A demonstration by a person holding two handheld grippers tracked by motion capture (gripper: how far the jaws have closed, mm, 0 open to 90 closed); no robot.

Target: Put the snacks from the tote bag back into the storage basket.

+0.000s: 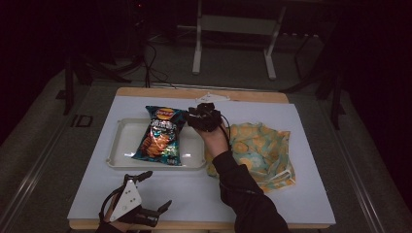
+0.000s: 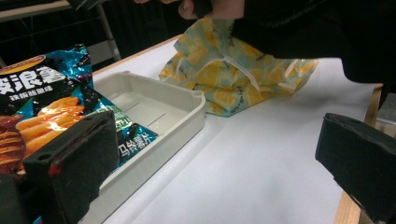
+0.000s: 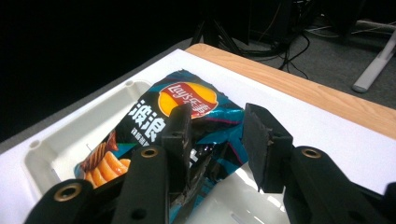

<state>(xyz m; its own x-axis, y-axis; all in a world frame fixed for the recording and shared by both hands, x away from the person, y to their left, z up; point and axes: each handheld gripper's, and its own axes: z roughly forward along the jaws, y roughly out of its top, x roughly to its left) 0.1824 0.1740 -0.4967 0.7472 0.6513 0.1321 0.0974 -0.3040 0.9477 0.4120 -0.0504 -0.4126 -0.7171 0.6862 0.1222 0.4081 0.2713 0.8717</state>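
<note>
The right gripper (image 1: 190,118) hovers over the tray (image 1: 122,141), jaws parted beside the chip bag (image 1: 162,136); the left gripper (image 1: 154,193) stands spread, empty.

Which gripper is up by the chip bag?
The right gripper, at the top corner of the chip bag in the tray. The left gripper waits at the near table edge.

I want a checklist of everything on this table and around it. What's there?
Surface: white board on a wooden table, bare at the front.
Job's things: chip bag lying in the white tray, top over the far rim.
Clutter: yellow patterned cloth bag right of the tray.
Grippers: right gripper open by the chip bag's top; left gripper open, holding nothing, at the near edge.
Cables: black cable along the right sleeve; more on the floor.
Surroundings: dark room, white stand legs behind.
</note>
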